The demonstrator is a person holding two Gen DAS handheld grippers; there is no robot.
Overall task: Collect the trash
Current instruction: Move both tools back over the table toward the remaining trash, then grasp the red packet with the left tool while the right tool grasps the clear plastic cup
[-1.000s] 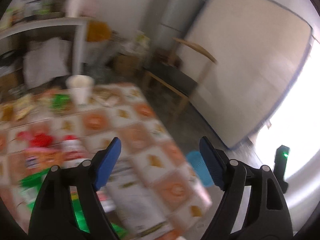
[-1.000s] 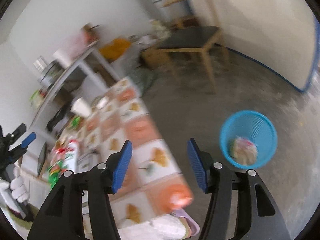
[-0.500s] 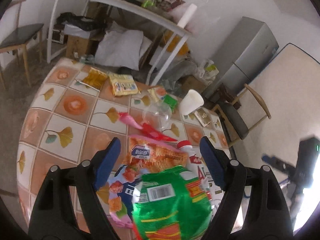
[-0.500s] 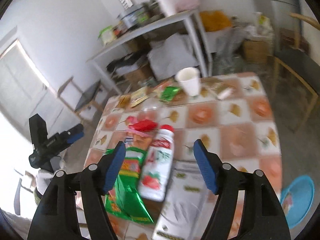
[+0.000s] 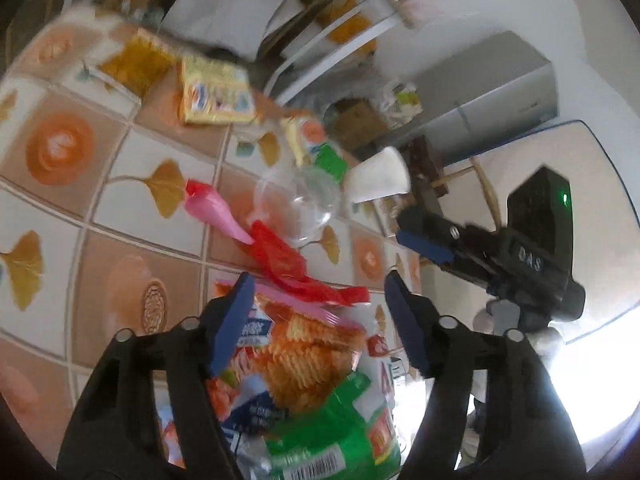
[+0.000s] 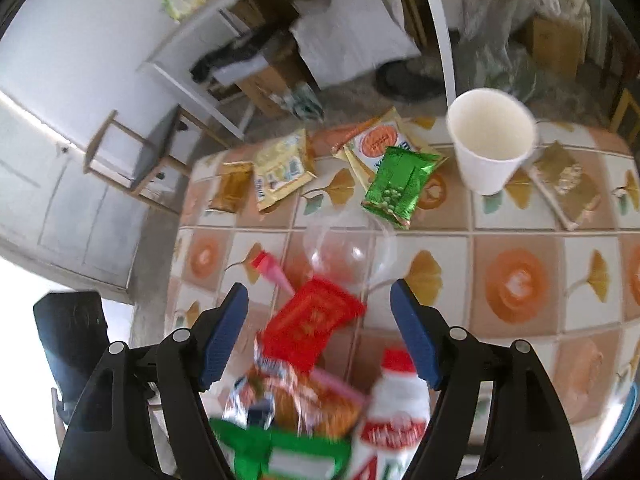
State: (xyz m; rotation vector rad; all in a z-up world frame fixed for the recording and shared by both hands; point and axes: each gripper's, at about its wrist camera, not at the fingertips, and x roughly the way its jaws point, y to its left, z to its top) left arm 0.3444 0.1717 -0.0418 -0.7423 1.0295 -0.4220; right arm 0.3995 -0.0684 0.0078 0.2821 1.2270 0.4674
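Scene: a tiled table (image 6: 516,236) with orange medallions and ginkgo-leaf motifs, littered with snack wrappers, seen from both wrist cameras.
Left tongs: the left gripper (image 5: 318,322) hangs over the near pile with its jaws closing; an orange chip bag (image 5: 304,356) lies below and between the blue pads, which do not press on it.
Right tongs: the right gripper (image 6: 320,334) stands fairly wide and empty, jaws apart above a red wrapper (image 6: 314,320) (gold print on it, too blurred to read).
Trash nearest: a green bag with a barcode (image 5: 320,440), the chip bag and a white bottle with a red cap (image 6: 396,400) crowd the table's near end.
Trash farther: a green foil pea packet (image 6: 400,182), a yellow snack packet (image 6: 280,168), a clear plastic dome lid (image 6: 348,252) and a white paper cup (image 6: 490,144), upright, toward the far edge.
Writing: the letters "DAS" on the black body of the right gripper as seen from the left wrist; packet labels are unreadable.
Open room: bare tiles lie to the right of the dome lid, between the cup and the bottle.
Edges: the table's far-left corner sits just beside the gold packet (image 6: 232,186); bare floor lies past it.
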